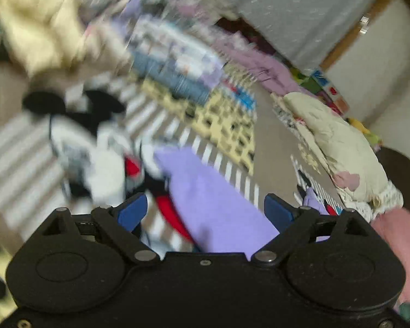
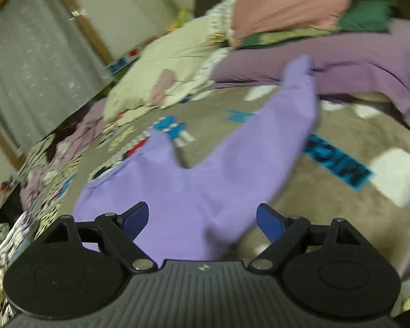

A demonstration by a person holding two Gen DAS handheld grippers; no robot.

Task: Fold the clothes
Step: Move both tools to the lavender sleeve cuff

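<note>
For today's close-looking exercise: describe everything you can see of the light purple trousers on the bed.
The light purple trousers are plain, soft-looking cloth with no print. In the right wrist view two legs spread apart in a V, the longer one reaching toward the darker purple bedding. They lie loosely on the patterned blanket, slightly rumpled and not yet folded. Their near end sits just ahead of the open right gripper, which isn't gripping them. Blur hides finer details.

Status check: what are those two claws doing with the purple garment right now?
Left claw open, empty. Right claw open, empty. Purple garment lies loose on the blanket, unfolded. Nothing in the way.
</note>
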